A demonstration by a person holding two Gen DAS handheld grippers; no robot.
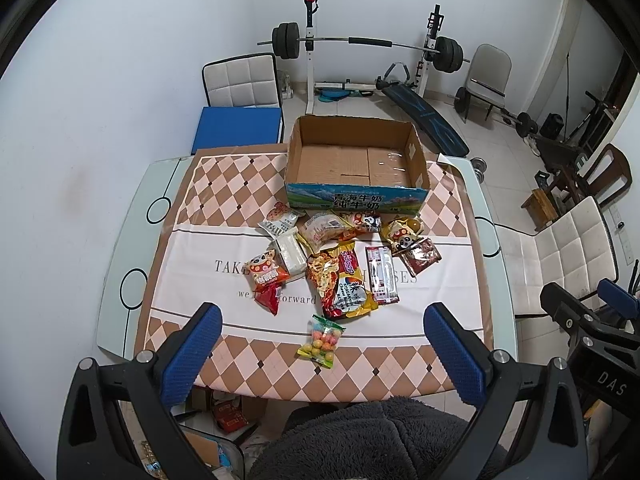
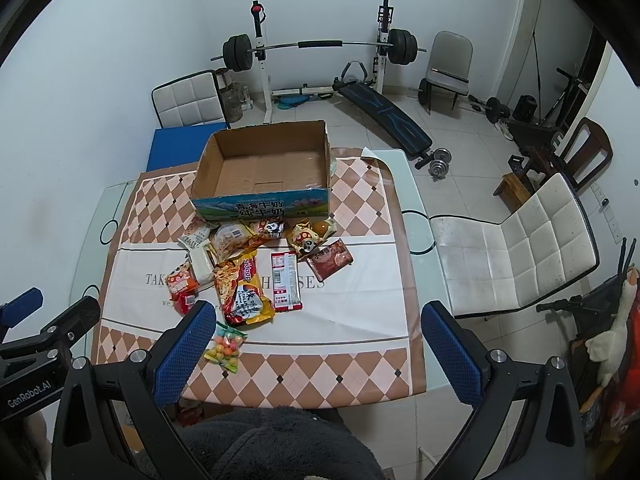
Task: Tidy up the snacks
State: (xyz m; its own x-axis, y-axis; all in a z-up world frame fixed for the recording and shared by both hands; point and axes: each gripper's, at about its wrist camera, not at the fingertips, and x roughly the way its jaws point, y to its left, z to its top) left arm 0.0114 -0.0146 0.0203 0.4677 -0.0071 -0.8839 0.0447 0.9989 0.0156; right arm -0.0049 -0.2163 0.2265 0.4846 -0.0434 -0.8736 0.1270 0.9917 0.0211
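Left gripper (image 1: 322,344): jaws spread wide, nothing between the blue pads (image 1: 191,354), held above the near edge of the table (image 1: 116,240). Right gripper (image 2: 316,342): same, jaws wide apart, empty, above the near edge further right. The left gripper's body also shows at the left edge of the right wrist view.

Closest snack: small clear bag of round coloured candies (image 1: 321,341), lying alone on the tablecloth (image 1: 440,312), just in front of the main pile. In the left view it sits between the two fingers; in the right view it lies just beside the left finger pad.

Behind it, the pile: big orange-red noodle packet (image 1: 342,280) in the middle, a red-and-white flat packet (image 1: 382,276) touching its right side, a dark red packet (image 1: 422,256) further right. On the left, an orange packet with a cartoon face (image 1: 266,270), a red packet (image 1: 268,300) below it, a white block-shaped pack (image 1: 290,254) beside it. At the back, two panda-print packets (image 1: 402,236), a pale bread-type bag (image 1: 322,230) and a white-grey packet (image 1: 278,222), overlapping each other.

Cardboard box (image 1: 356,196): open top, nothing in it, standing at the far side of the table, blue printed front wall just beside the back row of snacks.

Grey fleece garment (image 1: 360,440) at the bottom of the frame. White padded chair (image 2: 516,248) right of the table, barbell rack (image 1: 360,44) against the far wall.
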